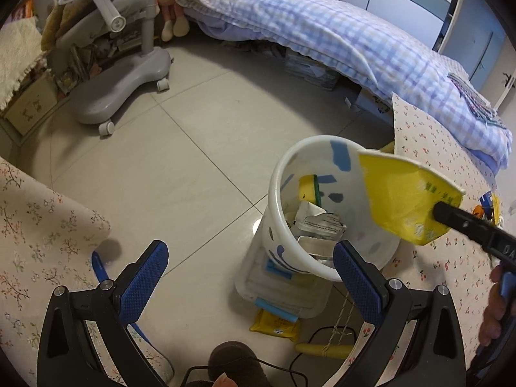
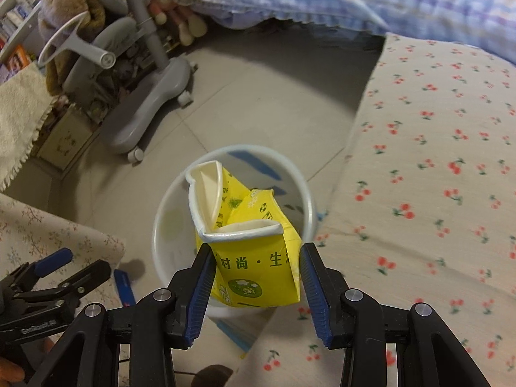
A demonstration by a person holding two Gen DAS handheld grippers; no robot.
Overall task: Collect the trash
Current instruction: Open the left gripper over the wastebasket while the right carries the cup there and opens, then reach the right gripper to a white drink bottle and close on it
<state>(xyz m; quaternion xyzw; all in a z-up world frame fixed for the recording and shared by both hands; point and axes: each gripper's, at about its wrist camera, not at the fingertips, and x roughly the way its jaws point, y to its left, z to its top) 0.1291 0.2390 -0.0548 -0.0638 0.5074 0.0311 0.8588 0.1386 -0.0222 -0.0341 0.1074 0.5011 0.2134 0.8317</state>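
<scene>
**Yellow carton poised over the bin**

The right gripper [image 2: 256,259] has its pads clamped on either side of a crumpled yellow carton [image 2: 254,258], holding it right above the white bin's [image 1: 274,193] mouth (other wrappers already lie inside). To the left, the left gripper [image 1: 250,258] stands spread wide with nothing between its fingers, the tiled floor [image 1: 180,161] below it and the bin just beside its right finger.

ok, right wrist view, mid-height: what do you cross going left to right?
cream fringed towel → grey chair base → white trash bin → yellow carton held over it → cherry-print cloth
</scene>
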